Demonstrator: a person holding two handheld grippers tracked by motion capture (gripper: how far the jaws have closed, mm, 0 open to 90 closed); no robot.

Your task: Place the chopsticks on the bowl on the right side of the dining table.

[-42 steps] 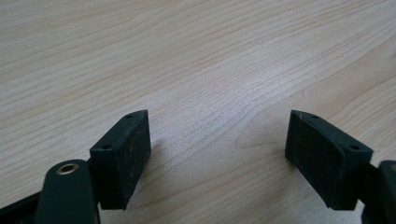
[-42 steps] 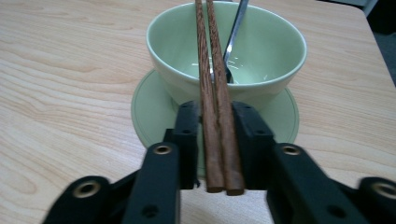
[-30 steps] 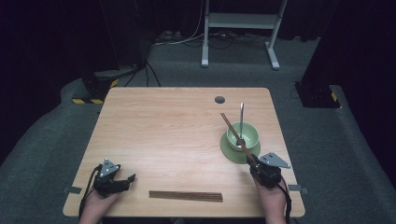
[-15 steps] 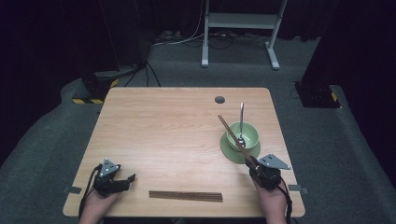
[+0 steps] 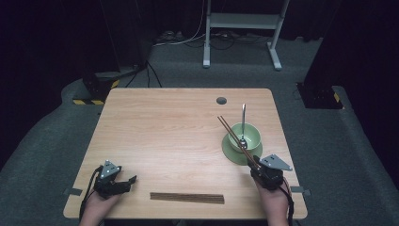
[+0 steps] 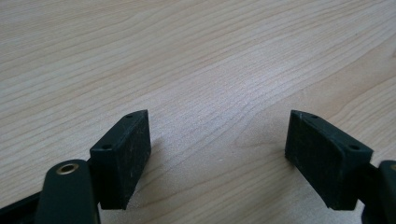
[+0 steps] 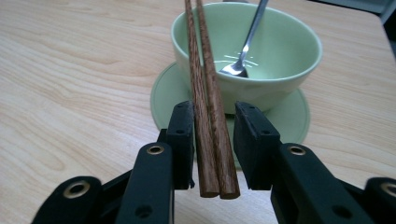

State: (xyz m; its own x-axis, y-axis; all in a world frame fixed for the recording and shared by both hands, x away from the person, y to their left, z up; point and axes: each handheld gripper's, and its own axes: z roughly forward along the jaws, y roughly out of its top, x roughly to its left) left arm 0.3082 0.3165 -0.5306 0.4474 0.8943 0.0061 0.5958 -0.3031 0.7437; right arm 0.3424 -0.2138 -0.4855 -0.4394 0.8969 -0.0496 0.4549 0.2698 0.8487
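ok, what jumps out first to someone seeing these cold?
The pair of brown chopsticks clamped between the right gripper's fingers, angled up over the green bowl near the table's right edge. That bowl sits on a matching saucer with a metal spoon leaning inside. The left gripper rests open at the near left, and a second pair of chopsticks lies flat along the front edge.

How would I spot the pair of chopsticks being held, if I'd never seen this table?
Start at the wooden table and find the green bowl on its saucer near the right edge. The held chopsticks slant up over the bowl from the right tongs. Unlike the other chopsticks lying flat at the near edge, these are raised and gripped.
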